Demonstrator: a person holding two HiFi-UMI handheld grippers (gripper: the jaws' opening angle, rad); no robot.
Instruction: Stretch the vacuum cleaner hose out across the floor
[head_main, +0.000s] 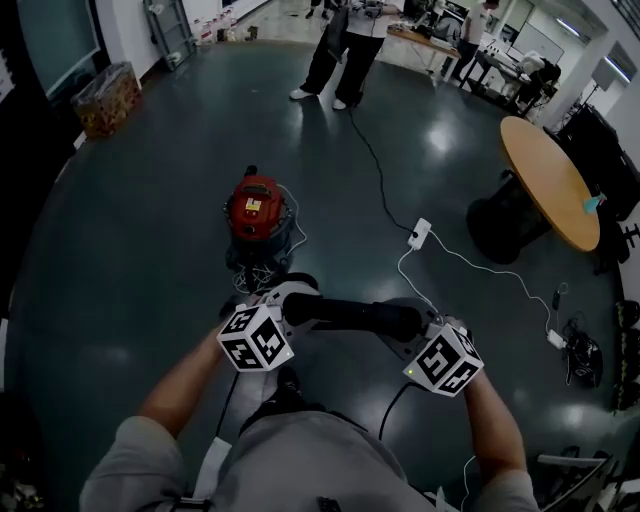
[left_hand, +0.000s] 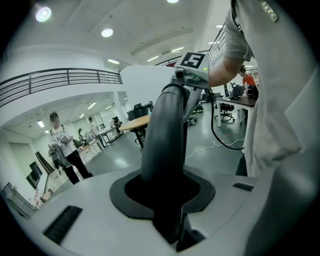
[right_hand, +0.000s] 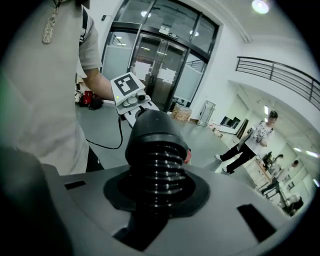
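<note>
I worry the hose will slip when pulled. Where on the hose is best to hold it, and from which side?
Probably the ribbed section just behind the smooth cuff, approached from the side, square to the hose: the ribs give bite, and the cuff's shoulder acts as a stop.

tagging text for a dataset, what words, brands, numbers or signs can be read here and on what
No text is readable in any view.
Yellow label on the red vacuum cleaner: too small to read.
Small dark sign above the glass doors: blurred.
Marker cubes: square patterns only, no words.
</note>
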